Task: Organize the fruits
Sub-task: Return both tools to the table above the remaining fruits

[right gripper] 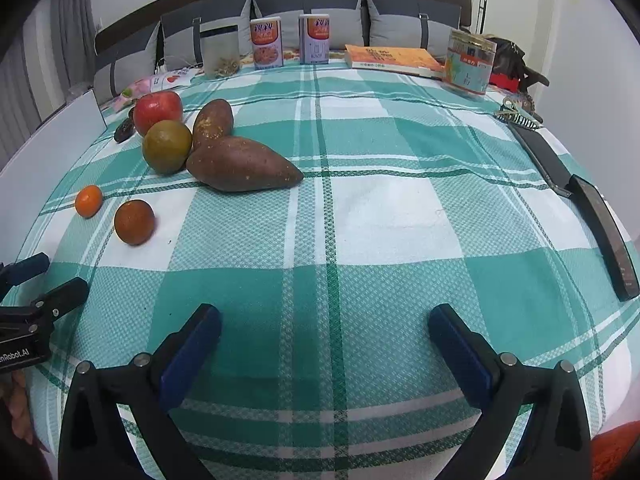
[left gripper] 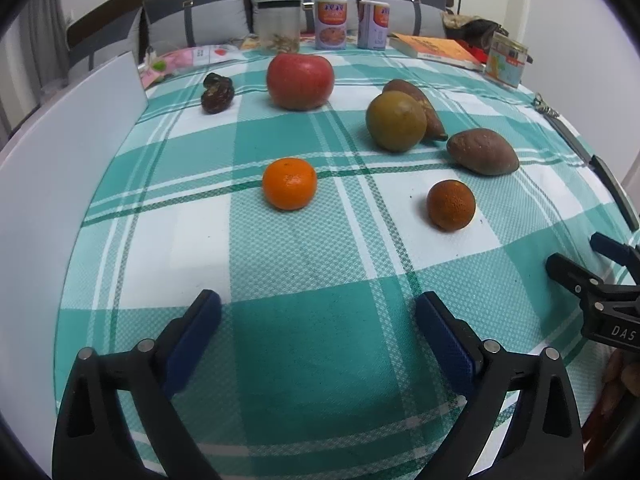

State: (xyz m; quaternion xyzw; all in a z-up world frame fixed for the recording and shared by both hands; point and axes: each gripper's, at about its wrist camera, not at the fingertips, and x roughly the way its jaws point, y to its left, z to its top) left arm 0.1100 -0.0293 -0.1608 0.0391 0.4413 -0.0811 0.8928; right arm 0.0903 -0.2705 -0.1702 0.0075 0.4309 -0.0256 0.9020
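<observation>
On the checked tablecloth [left gripper: 304, 344], near its left edge, lie a red apple [left gripper: 300, 82], sweet potatoes [right gripper: 242, 164] and a bright tangerine [left gripper: 289, 184]. Left gripper [left gripper: 318, 318] and right gripper [right gripper: 324, 330] hover with jaws apart, empty. Sorting seems unstarted; next comes reaching for a fruit.

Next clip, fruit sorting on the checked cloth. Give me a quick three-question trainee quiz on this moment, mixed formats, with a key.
1. True or false: the left gripper is shut on the bright orange tangerine.
2. Which item touches the green-yellow round fruit? A) the red apple B) the book C) the dark knife
3. Fill in: the right gripper has ____ between its fingers.

Key:
1. False; it is open over bare tablecloth.
2. A, as far as the right wrist view shows; the sweet potatoes also crowd it.
3. Nothing; it is open.
</observation>
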